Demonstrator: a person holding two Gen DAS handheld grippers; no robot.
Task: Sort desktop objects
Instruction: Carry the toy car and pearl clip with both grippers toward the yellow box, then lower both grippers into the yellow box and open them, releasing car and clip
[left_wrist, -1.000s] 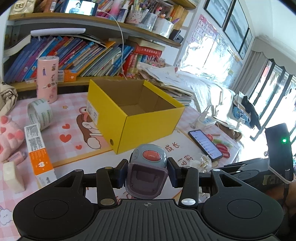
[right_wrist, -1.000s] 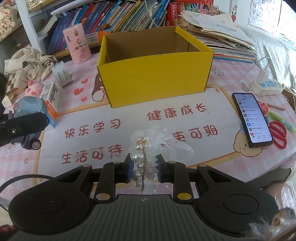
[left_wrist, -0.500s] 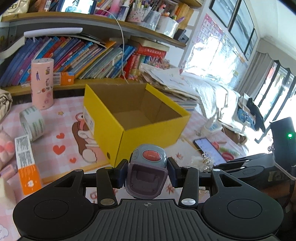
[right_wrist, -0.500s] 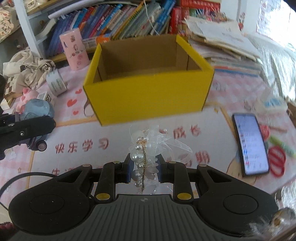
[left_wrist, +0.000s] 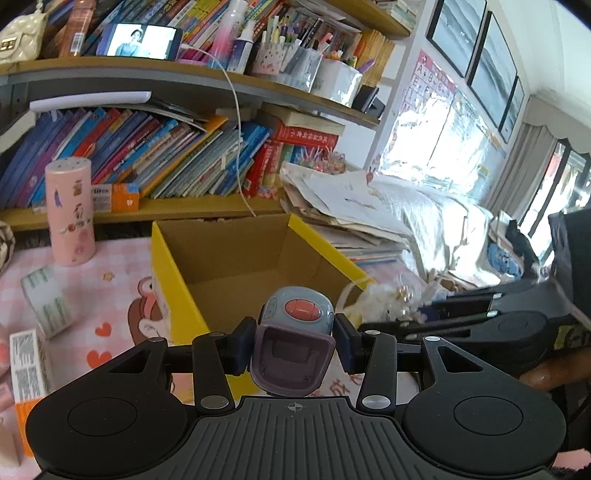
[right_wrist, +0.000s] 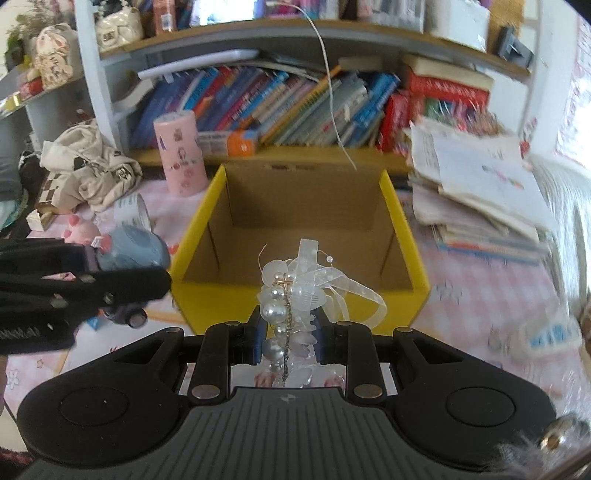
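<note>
Two loads held at once, both aimed at one yellow cardboard box. Left gripper: jaws clamped on the flanks of a small grey-and-purple toy with a red button on top, gripped sideways so it sits level; box mouth lies just ahead of the jaws, front corner below them. Right gripper: jaws squeezed tight on a pearl-and-ribbon hair ornament, ribbon loops spilling forward past the tips toward the box's near wall. Box interior looks empty, bare brown floor. Likely both items get dropped inside. Pink canister and tape roll stand left of the box, untouched.
</note>
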